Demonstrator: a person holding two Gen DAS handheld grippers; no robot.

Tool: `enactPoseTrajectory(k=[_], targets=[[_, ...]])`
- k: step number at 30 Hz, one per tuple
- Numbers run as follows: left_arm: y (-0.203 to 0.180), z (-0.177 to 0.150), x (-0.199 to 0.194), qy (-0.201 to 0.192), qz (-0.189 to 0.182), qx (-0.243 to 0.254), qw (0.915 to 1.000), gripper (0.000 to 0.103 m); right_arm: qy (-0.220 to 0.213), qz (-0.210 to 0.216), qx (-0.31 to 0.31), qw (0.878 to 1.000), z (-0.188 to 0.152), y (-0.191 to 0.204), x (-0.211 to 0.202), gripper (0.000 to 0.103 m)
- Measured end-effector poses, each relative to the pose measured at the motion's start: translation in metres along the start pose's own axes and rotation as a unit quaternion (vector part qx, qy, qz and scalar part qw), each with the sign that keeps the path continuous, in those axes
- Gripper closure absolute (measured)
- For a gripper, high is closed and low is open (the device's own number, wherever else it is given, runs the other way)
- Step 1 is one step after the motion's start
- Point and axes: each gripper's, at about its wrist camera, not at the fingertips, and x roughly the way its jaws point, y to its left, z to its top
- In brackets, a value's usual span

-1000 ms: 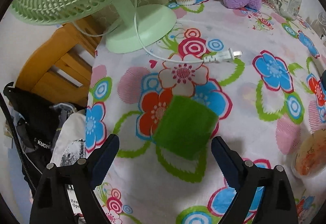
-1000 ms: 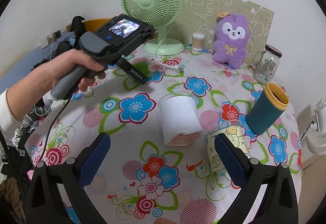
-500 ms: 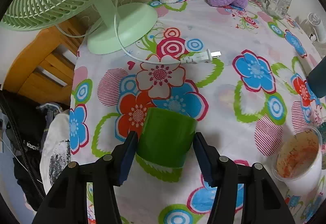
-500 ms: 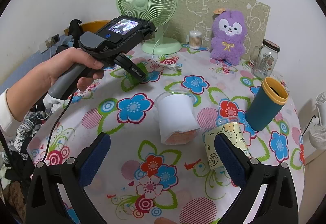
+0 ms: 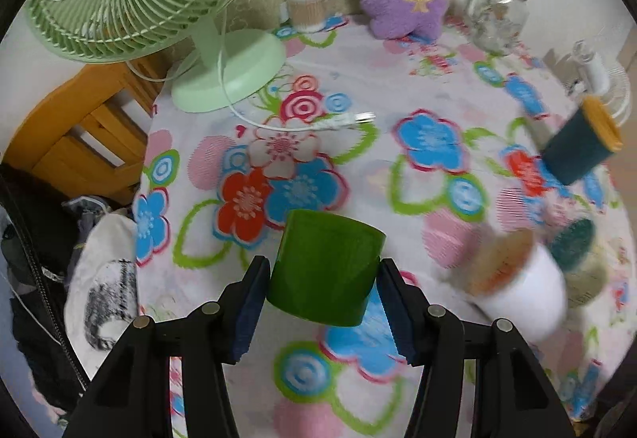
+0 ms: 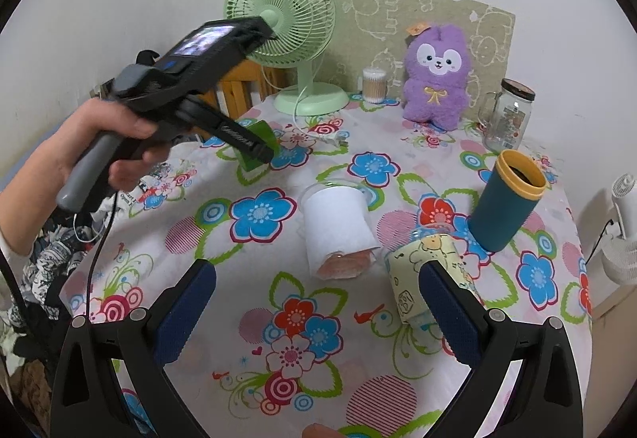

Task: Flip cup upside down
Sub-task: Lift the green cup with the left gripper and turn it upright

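Observation:
My left gripper is shut on a green cup, its blue pads pressed on both sides, and holds it lifted above the flowered tablecloth. In the right wrist view the left gripper and the green cup are at the left, held above the table's left side. My right gripper is open and empty, hovering over the table's near side.
A white cup, a yellow patterned cup and a teal cup with a yellow rim stand mid-table. A green fan, cotton swab jar, purple plush and glass jar line the back. The fan's plug lies loose.
My left gripper closed on the green cup and lifted it off the cloth, tilting upward. The right gripper has hardly moved.

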Motion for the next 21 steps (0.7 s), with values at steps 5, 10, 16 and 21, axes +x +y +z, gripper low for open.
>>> enactPoseTrajectory(k=[5,10,16,21], targets=[[-0.018,-0.024,-0.030,-0.018,-0.026,-0.014,0.9994,0.045,-0.003,-0.004,0.007,1.000,-0.008,-0.006,-0.013,0.000],[-0.038,-0.055,-0.050,-0.028,-0.038,-0.035,0.9983,0.045,0.004,-0.004,0.020,1.000,-0.027,-0.013,-0.022,0.000],[-0.074,-0.087,-0.058,-0.024,-0.048,-0.033,0.9980,0.045,0.024,-0.011,0.027,0.999,-0.057,-0.024,-0.030,0.000],[-0.100,-0.103,-0.065,-0.028,-0.050,-0.029,0.9979,0.045,0.023,-0.031,0.032,0.999,-0.075,-0.037,-0.043,0.000]])
